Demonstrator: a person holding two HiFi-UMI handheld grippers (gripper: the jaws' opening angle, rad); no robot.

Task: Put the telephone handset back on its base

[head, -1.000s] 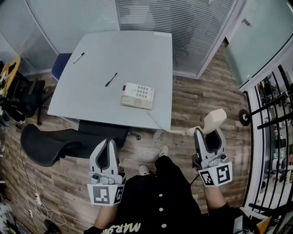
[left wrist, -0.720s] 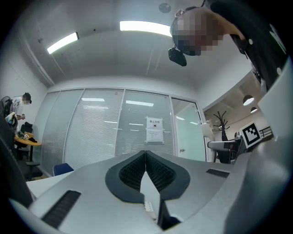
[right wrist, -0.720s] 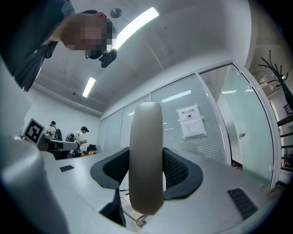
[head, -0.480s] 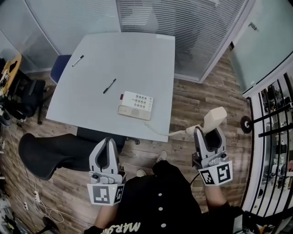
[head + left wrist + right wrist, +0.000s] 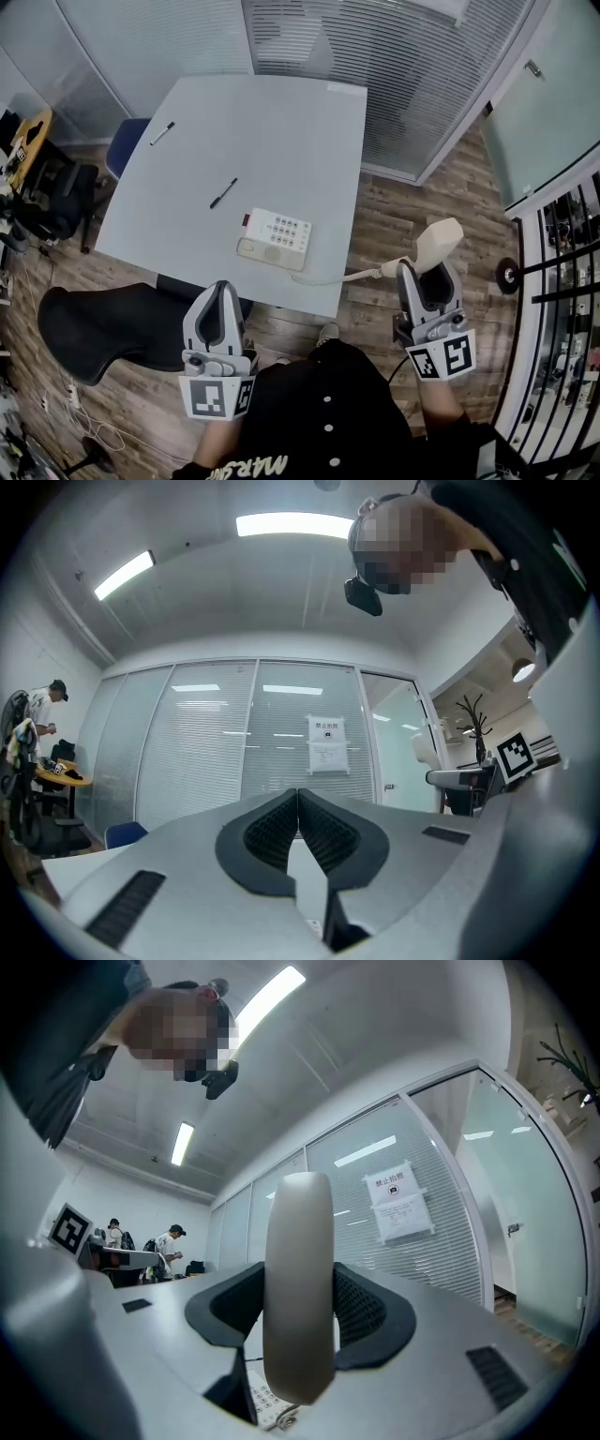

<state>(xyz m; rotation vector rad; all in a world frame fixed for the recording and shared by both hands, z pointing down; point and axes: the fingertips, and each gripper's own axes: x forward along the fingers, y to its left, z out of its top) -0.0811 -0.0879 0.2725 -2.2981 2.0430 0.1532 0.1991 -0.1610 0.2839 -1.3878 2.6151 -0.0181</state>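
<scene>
A cream telephone base (image 5: 275,238) with a keypad sits near the front edge of the pale grey table (image 5: 281,141). Its cord (image 5: 347,276) runs right off the table edge to the cream handset (image 5: 437,246), which my right gripper (image 5: 427,272) is shut on, held in the air to the right of the table. In the right gripper view the handset (image 5: 298,1316) stands upright between the pads, with the base (image 5: 265,1401) just visible below. My left gripper (image 5: 220,312) is shut and holds nothing, hanging in front of the table's near edge; its fingertips (image 5: 298,803) meet in the left gripper view.
Two pens (image 5: 223,192) (image 5: 161,133) lie on the table's left half. A black office chair (image 5: 112,319) sits at the near left, a blue chair (image 5: 122,145) farther left. Glass walls with blinds (image 5: 375,56) stand behind the table. A black railing (image 5: 562,281) runs on the right over wooden floor.
The view has shifted forward: the table and telephone base sit lower and closer to me in the head view. Both grippers keep their places in the frame, the handset still held.
</scene>
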